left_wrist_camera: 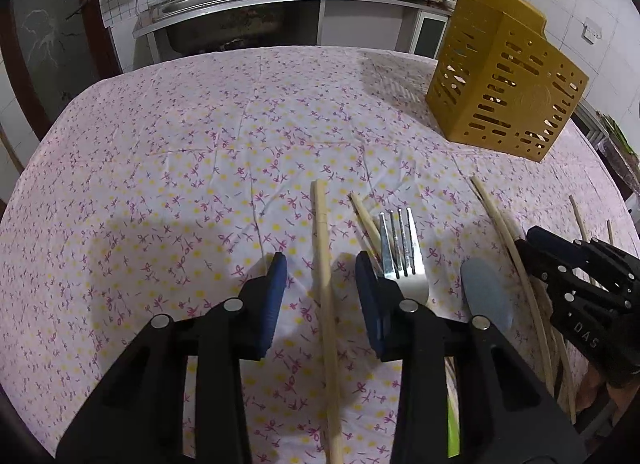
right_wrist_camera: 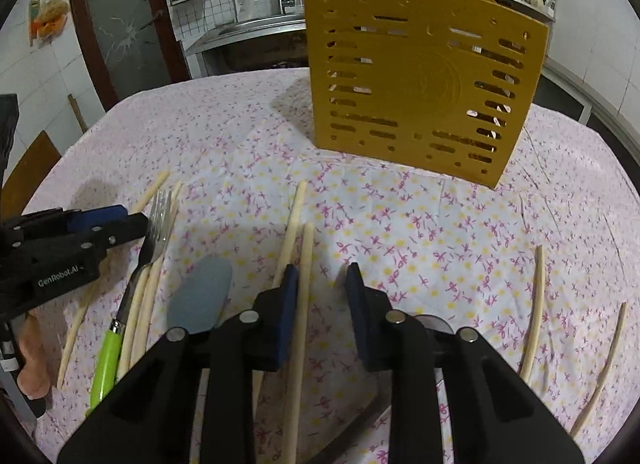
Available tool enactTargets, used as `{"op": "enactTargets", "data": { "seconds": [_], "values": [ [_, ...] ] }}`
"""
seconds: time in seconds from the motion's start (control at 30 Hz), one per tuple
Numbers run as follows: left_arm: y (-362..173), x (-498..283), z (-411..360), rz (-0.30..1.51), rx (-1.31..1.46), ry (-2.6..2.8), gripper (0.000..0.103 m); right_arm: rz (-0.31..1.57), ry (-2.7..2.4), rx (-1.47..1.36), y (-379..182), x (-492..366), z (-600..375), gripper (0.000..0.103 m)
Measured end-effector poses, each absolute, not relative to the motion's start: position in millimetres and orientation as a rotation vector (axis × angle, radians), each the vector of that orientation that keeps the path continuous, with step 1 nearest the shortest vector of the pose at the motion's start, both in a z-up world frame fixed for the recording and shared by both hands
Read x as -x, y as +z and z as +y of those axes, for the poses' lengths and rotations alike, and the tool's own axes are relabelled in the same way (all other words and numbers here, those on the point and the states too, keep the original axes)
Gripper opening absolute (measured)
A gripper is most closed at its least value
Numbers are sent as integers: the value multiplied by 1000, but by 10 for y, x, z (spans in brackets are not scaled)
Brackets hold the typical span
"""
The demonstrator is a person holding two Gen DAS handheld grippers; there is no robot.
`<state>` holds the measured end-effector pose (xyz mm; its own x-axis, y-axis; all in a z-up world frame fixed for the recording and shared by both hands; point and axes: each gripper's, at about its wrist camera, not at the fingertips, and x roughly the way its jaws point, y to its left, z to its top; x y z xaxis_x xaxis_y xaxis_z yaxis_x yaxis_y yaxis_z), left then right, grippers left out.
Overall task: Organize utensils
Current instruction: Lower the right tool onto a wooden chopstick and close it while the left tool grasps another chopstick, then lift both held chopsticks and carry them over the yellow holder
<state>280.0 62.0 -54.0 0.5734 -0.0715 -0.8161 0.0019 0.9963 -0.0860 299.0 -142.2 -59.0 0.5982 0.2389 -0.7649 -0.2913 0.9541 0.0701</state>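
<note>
Straddling one chopstick [left_wrist_camera: 325,296] each, fingers apart, pads not yet pressing: left gripper [left_wrist_camera: 320,284] and right gripper [right_wrist_camera: 322,296], whose stick [right_wrist_camera: 302,304] hugs the left pad. Holder [right_wrist_camera: 420,84] upright, far side of table [left_wrist_camera: 160,144]. Risks: round stick rolling free; fork [left_wrist_camera: 400,256] beside left pad getting nudged.

Mustard-yellow slotted caddy [right_wrist_camera: 420,92], pink-and-yellow floral tablecloth [left_wrist_camera: 200,152], lime-green-handled fork [right_wrist_camera: 120,312]

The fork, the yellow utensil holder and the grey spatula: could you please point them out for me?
fork [left_wrist_camera: 404,284], left wrist view, base of the tines.
yellow utensil holder [right_wrist_camera: 416,92], right wrist view, slotted front wall.
grey spatula [right_wrist_camera: 202,296], right wrist view, blade middle.
</note>
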Motion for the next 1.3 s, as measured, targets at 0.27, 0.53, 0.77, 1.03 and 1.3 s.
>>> {"op": "enactTargets", "data": {
  "seconds": [0.27,0.53,0.77,1.03,1.3],
  "values": [
    [-543,-2815,657,973,81,-34,23,910,295,134,-577,-2890,-1373,25],
    [-554,-2859,639,972,74,-35,6,905,310,66,-588,-2958,-1456,9],
    [-533,-2813,630,970,106,-89,4,885,316,-54,-519,-2954,-1684,6],
    [-424,-2733,624,919,159,-121,4,848,363,-258,-422,-2924,-2015,6],
    [-186,-2562,649,804,189,-137,4,720,371,-304,-227,-2832,-2110,6]
  ]
}}
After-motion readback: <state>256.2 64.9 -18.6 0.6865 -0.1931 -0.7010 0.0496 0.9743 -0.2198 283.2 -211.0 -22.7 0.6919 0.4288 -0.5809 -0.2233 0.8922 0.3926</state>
